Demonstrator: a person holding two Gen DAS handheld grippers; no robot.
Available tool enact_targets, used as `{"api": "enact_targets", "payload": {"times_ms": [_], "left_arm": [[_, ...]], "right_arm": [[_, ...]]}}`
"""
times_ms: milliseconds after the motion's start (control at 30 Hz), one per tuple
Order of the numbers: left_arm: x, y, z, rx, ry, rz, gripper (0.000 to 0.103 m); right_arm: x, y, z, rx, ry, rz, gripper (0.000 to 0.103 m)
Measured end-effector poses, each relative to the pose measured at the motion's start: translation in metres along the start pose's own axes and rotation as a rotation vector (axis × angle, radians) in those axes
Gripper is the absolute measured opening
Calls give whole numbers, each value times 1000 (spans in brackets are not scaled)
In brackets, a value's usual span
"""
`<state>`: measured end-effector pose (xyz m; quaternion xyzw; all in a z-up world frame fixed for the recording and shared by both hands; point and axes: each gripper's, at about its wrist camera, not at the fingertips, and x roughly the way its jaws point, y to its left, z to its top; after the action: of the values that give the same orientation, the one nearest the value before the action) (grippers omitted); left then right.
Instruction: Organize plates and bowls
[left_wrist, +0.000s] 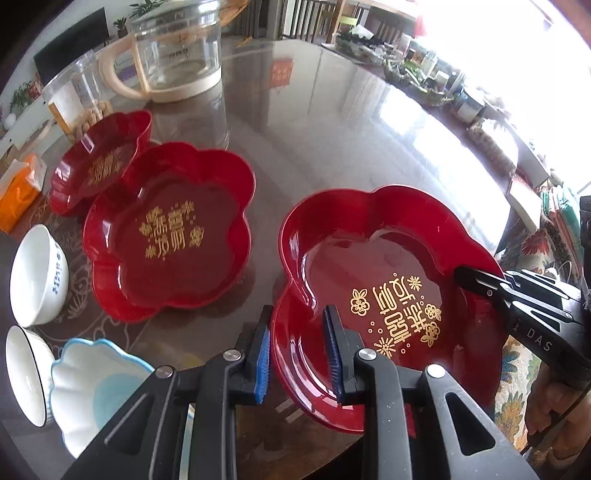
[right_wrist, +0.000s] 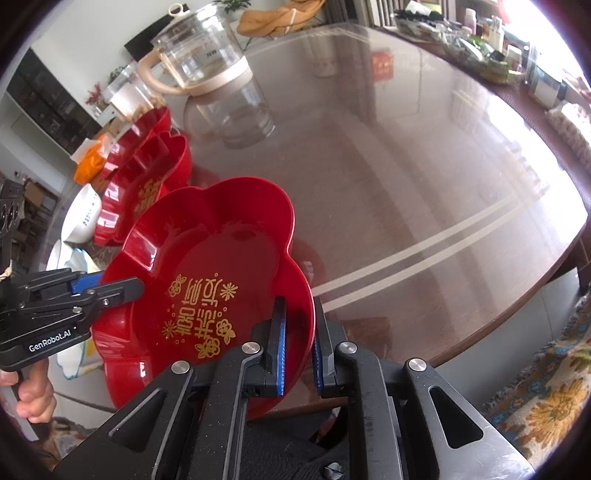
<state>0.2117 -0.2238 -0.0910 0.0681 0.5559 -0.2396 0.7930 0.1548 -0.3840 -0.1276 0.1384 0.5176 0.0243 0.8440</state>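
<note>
I hold the near red plate (left_wrist: 388, 295) from both sides. My left gripper (left_wrist: 297, 354) straddles its rim at lower centre of the left view, one blue pad (left_wrist: 334, 354) inside the dish and the other outside; I cannot tell whether the pads actually pinch. My right gripper (right_wrist: 299, 350) straddles the opposite rim at lower centre of the right view (same doubt there). The plate sits at the table (left_wrist: 332, 129) edge, gold lettering up. Left of it in the left view lies a second plate (left_wrist: 170, 236), with a third plate (left_wrist: 99, 158) overlapping behind. Three white bowls (left_wrist: 37, 277) sit at lower left. A glass jug (left_wrist: 173, 51) stands at upper left.
</note>
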Motion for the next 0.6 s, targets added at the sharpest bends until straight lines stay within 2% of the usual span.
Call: {"api": "enact_targets", "payload": {"times_ms": [167, 333, 433, 600], "left_arm": [[-13, -23, 41, 6, -87, -33, 25], [8, -45, 71, 17, -104, -49, 25], [33, -55, 79, 31, -95, -22, 25], [77, -64, 81, 37, -49, 19, 25]], "right_arm": [[-48, -12, 41, -7, -131, -38, 15], [-67, -27, 71, -27, -217, -107, 15], [-49, -46, 82, -4, -205, -116, 15], [-5, -84, 82, 66, -136, -97, 15]]}}
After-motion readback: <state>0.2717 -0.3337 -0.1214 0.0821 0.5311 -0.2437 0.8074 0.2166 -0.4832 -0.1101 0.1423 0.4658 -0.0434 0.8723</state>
